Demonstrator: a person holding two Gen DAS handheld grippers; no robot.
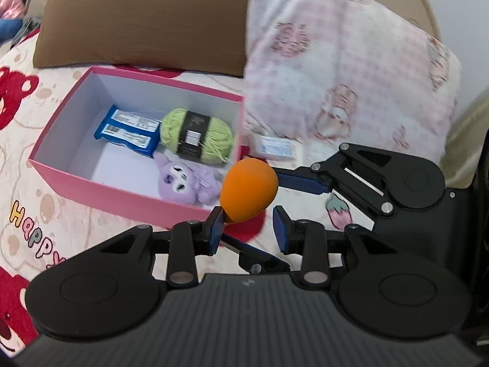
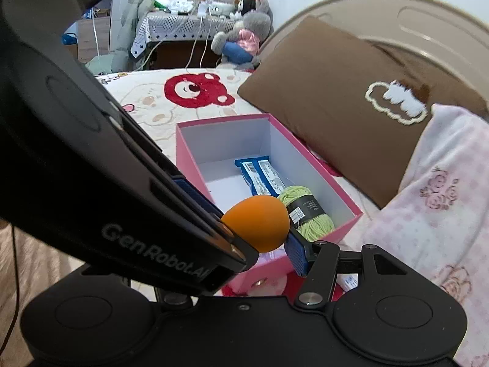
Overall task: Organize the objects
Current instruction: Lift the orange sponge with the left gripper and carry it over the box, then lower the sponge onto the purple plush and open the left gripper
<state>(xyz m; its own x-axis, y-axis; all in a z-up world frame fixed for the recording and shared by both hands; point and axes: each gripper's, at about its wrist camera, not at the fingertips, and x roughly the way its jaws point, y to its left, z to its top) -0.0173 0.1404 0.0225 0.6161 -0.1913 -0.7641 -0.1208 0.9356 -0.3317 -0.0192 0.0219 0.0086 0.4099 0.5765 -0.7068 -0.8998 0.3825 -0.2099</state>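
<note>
An orange egg-shaped sponge (image 1: 249,189) is held by my right gripper (image 1: 262,202), whose blue pads press it from both sides; it also shows in the right wrist view (image 2: 258,226). My left gripper (image 1: 249,229) is open just under and in front of the sponge, its left pad (image 1: 215,229) touching or almost touching it. The pink box (image 1: 128,198) lies on the bed to the left. It holds a blue packet (image 1: 128,131), green yarn (image 1: 197,136) and a purple plush toy (image 1: 186,180).
A brown pillow (image 1: 146,21) lies behind the box and a pink checked blanket (image 1: 345,70) to the right. A small white-blue packet (image 1: 276,146) lies at the blanket's foot. The left gripper's body (image 2: 91,168) fills the left of the right wrist view.
</note>
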